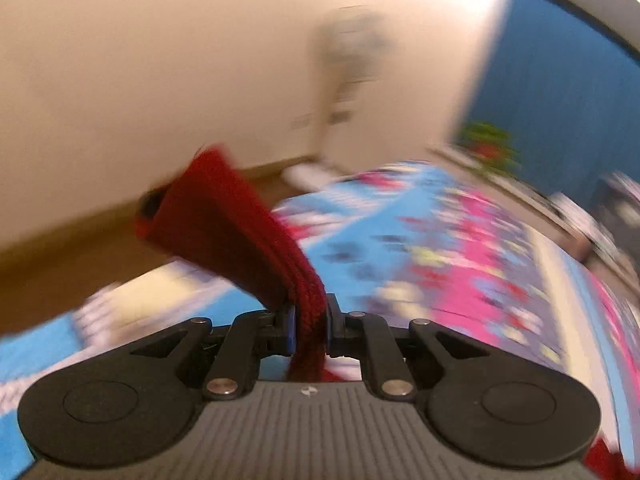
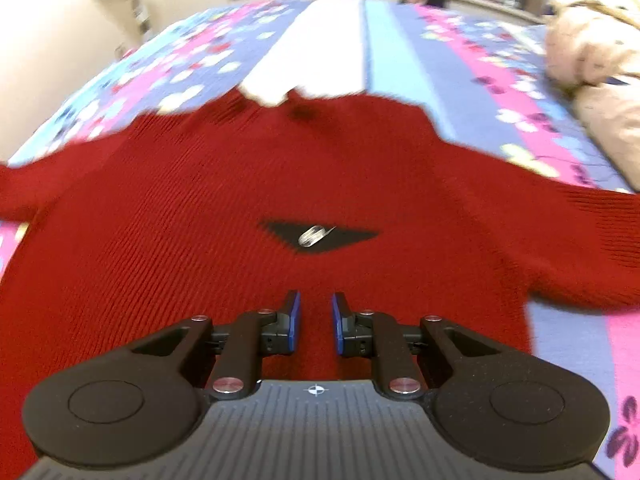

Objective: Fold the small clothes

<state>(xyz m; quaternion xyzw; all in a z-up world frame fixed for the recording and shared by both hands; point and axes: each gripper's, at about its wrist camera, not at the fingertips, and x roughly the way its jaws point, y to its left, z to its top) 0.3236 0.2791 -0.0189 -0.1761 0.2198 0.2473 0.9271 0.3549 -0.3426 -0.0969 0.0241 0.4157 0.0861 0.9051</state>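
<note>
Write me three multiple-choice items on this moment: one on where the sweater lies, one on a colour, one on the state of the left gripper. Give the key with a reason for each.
1. Where does the body of the red sweater lie?
A. spread on the patterned bedspread
B. hung on a chair
C. inside a basket

2. What colour is the triangular patch on the sweater's front?
A. white
B. black
C. yellow

3. What is the left gripper doing?
A. standing wide open over bare bedspread
B. shut on a cuffed end of the red knit
C. shut on a plush toy

Key: 1 A, the right wrist view shows the sweater flat on the floral cover. 2 B, the patch is dark black with a small silvery mark on it. 3 B, the left wrist view shows red ribbed fabric pinched between the pads and lifted off the bed.
</note>
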